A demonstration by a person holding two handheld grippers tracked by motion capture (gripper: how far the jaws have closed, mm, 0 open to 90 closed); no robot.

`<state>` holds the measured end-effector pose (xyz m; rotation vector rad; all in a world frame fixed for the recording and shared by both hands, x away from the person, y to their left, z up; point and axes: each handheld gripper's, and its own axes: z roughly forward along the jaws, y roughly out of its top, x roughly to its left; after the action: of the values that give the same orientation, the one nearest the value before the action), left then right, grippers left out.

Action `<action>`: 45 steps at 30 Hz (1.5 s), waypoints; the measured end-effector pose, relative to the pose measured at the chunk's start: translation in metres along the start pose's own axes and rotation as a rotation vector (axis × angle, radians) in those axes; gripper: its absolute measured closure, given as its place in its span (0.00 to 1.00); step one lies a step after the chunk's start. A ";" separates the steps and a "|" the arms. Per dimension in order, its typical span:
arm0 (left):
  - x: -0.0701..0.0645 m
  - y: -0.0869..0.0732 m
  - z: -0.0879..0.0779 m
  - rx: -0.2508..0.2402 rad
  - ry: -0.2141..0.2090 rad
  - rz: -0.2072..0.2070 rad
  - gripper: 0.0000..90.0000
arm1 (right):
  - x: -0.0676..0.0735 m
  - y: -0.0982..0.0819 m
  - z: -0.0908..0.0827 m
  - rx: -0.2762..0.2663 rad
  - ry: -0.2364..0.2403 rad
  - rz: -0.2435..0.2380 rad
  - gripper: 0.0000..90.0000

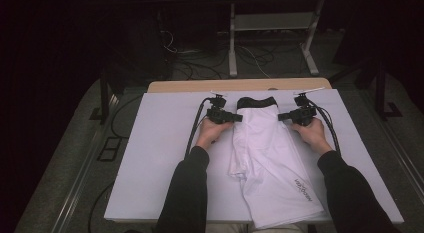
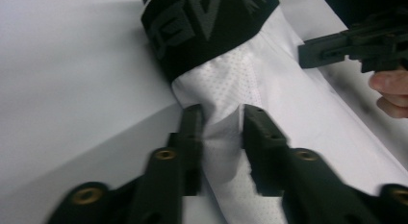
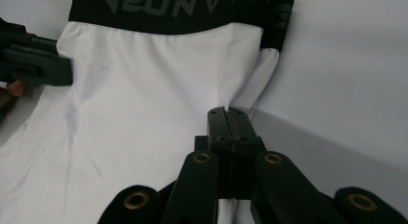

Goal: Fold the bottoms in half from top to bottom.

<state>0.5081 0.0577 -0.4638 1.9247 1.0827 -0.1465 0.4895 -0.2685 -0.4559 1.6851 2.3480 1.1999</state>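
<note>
The pair of white stretch-fabric shorts with a black lettered waistband lies flat on the white-covered bench, a little right of its middle. The long axis of the shorts runs from the far edge toward the near edge: the waistband sits at the far end, and the legs slant toward the near right corner, the right leg reaching the near edge itself.

The two tools flank the garment just below the waistband, each pointing inward across that long axis. The left tool comes in from the left side of the shorts and the right tool from the right side, so each hand is nearest its own side seam.

In the left gripper view the left tool has a raised fold of the perforated white fabric pinched between its jaws, which stand a little apart with the cloth filling the gap; this looks like a grip on the left edge. In the right gripper view the right tool has its jaws pressed together on the thin right edge of the shorts, close under the waistband corner.

With both side edges caught at the same level, the coming move turns on that crosswise line between the tools: lifting or carrying it along the long axis would likely fold the waistband end toward the legs.
</note>
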 end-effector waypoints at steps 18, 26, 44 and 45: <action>-0.013 0.007 -0.012 -0.042 -0.005 0.011 0.98 | 0.007 -0.001 -0.021 -0.076 0.064 -0.048 0.99; -0.024 0.010 -0.021 -0.037 -0.011 0.037 0.98 | 0.013 -0.001 -0.030 -0.101 0.086 -0.066 0.99; -0.050 0.007 -0.040 -0.061 -0.033 0.053 0.98 | 0.027 -0.006 -0.058 -0.143 0.083 -0.099 0.99; -0.052 0.007 -0.041 -0.059 -0.033 0.056 0.98 | 0.027 -0.007 -0.059 -0.143 0.084 -0.099 0.99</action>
<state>0.4699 0.0542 -0.4099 1.8909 1.0002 -0.1133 0.4476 -0.2809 -0.4071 1.4846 2.2979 1.4087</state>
